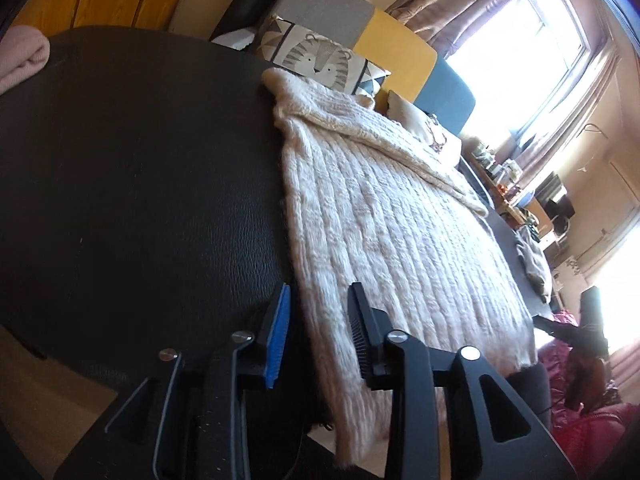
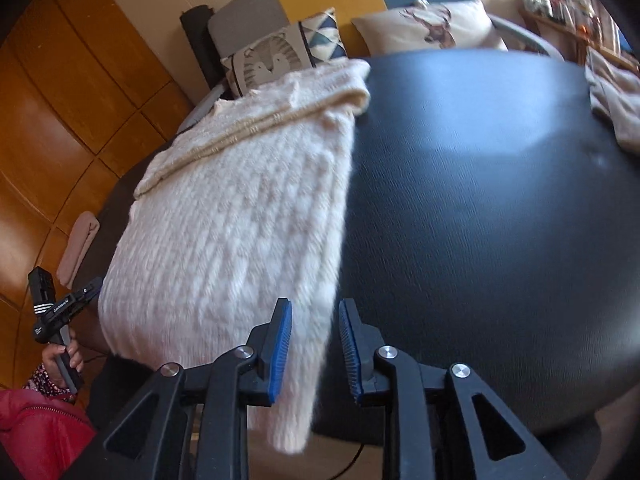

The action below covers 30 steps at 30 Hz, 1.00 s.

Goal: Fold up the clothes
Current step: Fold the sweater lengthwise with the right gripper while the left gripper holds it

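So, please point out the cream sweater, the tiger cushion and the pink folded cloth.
cream sweater [image 1: 400, 232]: left wrist view, middle of knit body.
tiger cushion [image 1: 316, 58]: left wrist view, tiger face.
pink folded cloth [image 2: 78, 242]: right wrist view, middle.

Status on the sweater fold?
Done: sweater lies flat on the black table, one sleeve folded across the top. In hand: nothing; left gripper and right gripper are open at the two hem corners hanging over the table edge. Left: grip the hem, fold it up.

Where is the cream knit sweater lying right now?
The cream knit sweater lies flat on the black table, its hem hanging over the near edge between the left gripper and right gripper.
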Each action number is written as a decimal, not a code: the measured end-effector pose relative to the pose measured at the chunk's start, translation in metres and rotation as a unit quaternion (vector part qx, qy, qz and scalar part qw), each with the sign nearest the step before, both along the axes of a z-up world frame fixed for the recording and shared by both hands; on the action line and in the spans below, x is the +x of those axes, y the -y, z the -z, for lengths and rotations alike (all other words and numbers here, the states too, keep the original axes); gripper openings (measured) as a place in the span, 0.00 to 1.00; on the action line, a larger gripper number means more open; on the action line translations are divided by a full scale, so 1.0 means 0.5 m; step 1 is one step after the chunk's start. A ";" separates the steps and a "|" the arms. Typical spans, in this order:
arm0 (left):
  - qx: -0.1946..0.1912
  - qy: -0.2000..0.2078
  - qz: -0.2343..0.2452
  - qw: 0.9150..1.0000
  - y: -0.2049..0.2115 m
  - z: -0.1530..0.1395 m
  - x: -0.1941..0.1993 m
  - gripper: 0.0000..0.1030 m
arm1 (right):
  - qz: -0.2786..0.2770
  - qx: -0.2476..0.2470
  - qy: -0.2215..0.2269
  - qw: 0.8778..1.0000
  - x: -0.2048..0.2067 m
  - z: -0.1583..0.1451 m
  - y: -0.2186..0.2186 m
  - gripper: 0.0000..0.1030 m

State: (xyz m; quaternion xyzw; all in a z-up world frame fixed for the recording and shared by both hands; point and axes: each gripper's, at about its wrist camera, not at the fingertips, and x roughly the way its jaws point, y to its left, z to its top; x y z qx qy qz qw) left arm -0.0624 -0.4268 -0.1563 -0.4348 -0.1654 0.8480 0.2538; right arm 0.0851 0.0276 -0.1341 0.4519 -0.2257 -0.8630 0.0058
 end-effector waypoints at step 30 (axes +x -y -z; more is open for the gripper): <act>0.063 0.056 0.057 0.995 -0.035 0.039 0.096 0.61 | -0.059 -0.101 -0.043 0.992 0.057 0.052 0.044 0.35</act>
